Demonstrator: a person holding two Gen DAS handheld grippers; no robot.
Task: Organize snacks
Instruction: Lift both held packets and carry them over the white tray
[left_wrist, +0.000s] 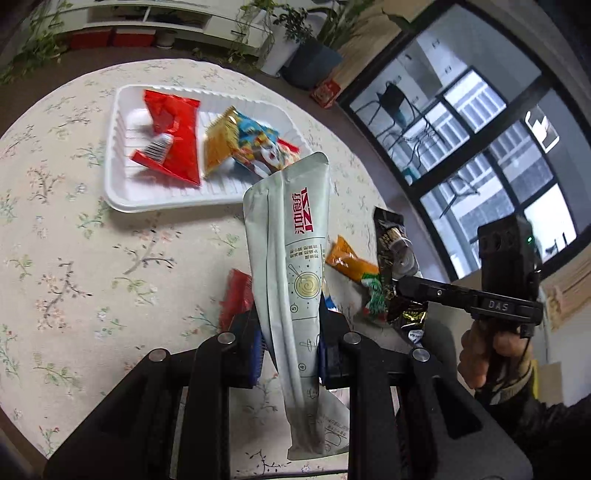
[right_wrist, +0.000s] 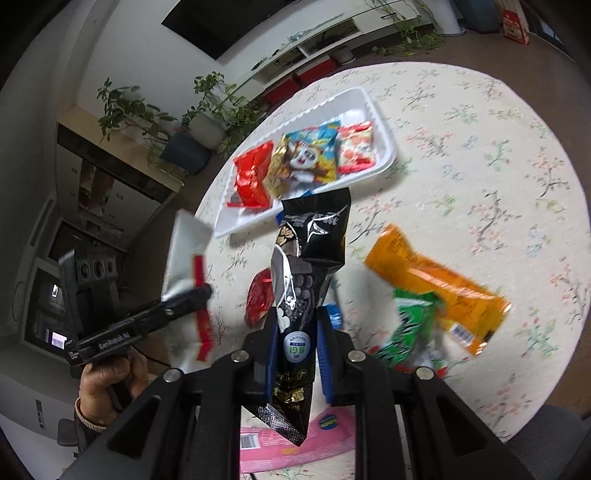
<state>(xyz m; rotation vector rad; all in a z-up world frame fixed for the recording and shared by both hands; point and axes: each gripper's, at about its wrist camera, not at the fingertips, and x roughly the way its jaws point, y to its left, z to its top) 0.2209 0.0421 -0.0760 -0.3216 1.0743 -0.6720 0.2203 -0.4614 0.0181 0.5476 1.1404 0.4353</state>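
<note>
floral table (left_wrist: 92, 258) – tray (left_wrist: 122, 199) holds three packets; each jaws clamps one pouch.

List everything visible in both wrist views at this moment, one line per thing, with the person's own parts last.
Tray: one, white, far side of the table.
Packets in tray: three seen from the right wrist: red, blue and gold, red and white.
Table: one, round, floral cloth.
Grey packet: one, held in the left gripper.
Black packet: one, held in the right gripper.
Orange packet: one, loose on the cloth.
Green packet: one, beside the orange packet.
Small red packet: one, on the cloth.
Pink packet: one, near table edge.
Potted plants: several, green, on the floor.
Hands: two, each gripping a handle.
</note>
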